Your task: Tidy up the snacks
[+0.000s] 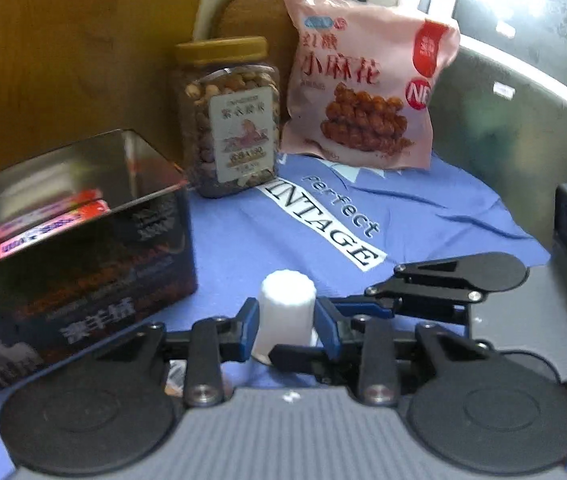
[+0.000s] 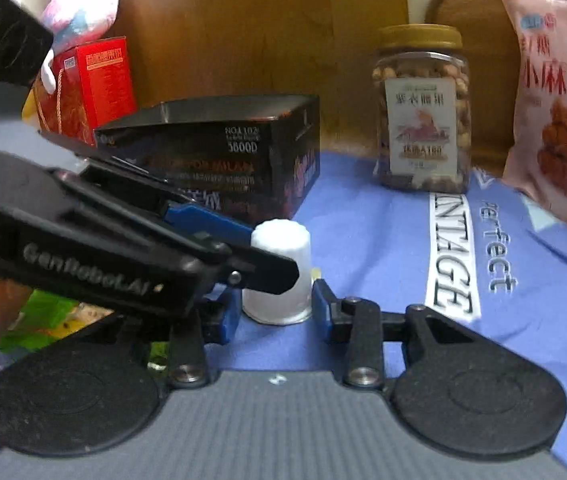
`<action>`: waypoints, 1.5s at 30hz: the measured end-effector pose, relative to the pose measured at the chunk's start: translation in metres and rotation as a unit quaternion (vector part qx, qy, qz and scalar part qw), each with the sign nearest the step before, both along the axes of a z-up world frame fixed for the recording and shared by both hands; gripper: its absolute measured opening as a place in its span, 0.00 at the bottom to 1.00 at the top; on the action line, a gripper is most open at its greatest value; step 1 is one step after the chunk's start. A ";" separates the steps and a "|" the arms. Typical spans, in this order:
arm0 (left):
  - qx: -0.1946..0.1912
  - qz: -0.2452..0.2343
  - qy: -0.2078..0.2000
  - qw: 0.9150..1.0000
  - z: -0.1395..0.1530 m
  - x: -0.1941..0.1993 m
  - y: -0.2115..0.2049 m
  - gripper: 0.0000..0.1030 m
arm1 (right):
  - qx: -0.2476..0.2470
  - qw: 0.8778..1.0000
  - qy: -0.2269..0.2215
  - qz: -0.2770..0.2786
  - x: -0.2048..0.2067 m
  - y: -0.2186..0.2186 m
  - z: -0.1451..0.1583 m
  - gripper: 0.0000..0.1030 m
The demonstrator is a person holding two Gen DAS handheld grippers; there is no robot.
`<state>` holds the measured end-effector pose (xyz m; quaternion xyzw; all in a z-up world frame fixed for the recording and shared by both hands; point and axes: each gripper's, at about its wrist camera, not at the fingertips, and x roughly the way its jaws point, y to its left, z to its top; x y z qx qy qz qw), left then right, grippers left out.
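Observation:
A small white cup-shaped snack [image 1: 285,312] stands upside down on the blue cloth [image 1: 243,232]. My left gripper [image 1: 288,322] is shut on it, blue pads on both sides. My right gripper [image 2: 277,308] is open around the same white cup [image 2: 279,280], its right pad a little apart from it. The left gripper's fingers [image 2: 211,224] cross the right wrist view from the left. The right gripper's finger [image 1: 455,280] shows at the right of the left wrist view. An open dark tin box [image 1: 79,248] holds pink snack packets [image 1: 47,224].
A jar of nuts with a yellow lid [image 1: 229,120] and a pink snack bag [image 1: 363,88] stand at the back against a wooden panel [image 1: 63,52]. A red box [image 2: 91,88] and a plush toy [image 2: 83,4] sit behind the tin [image 2: 223,152]. Green packets [image 2: 43,320] lie at left.

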<state>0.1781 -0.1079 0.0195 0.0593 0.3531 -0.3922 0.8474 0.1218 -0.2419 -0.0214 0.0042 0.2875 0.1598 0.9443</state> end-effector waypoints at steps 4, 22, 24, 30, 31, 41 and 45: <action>-0.027 0.031 -0.056 0.998 0.031 -0.014 0.030 0.30 | 0.013 0.998 -0.054 0.016 -0.005 0.017 0.024 0.35; -0.069 0.133 -0.077 0.986 0.057 0.034 0.076 0.46 | 0.064 0.995 -0.074 0.014 0.029 0.024 0.059 0.41; -0.071 0.139 -0.055 0.986 0.055 0.025 0.088 0.46 | 0.128 0.992 -0.009 0.017 0.019 0.004 0.045 0.40; -0.034 0.178 0.097 0.979 -0.002 0.026 0.109 0.46 | 0.273 0.950 0.152 -0.025 0.035 -0.021 -0.004 0.40; -0.036 0.177 0.133 0.975 -0.015 0.026 0.110 0.44 | 0.294 0.943 0.157 -0.020 0.037 -0.020 -0.006 0.41; -0.074 0.132 0.128 0.980 -0.016 -0.028 0.108 0.42 | 0.269 0.956 0.118 0.004 -0.031 0.005 0.003 0.22; -0.067 0.103 0.113 0.986 -0.016 -0.049 0.095 0.44 | 0.291 0.951 0.104 -0.008 -0.054 -0.013 -0.004 0.23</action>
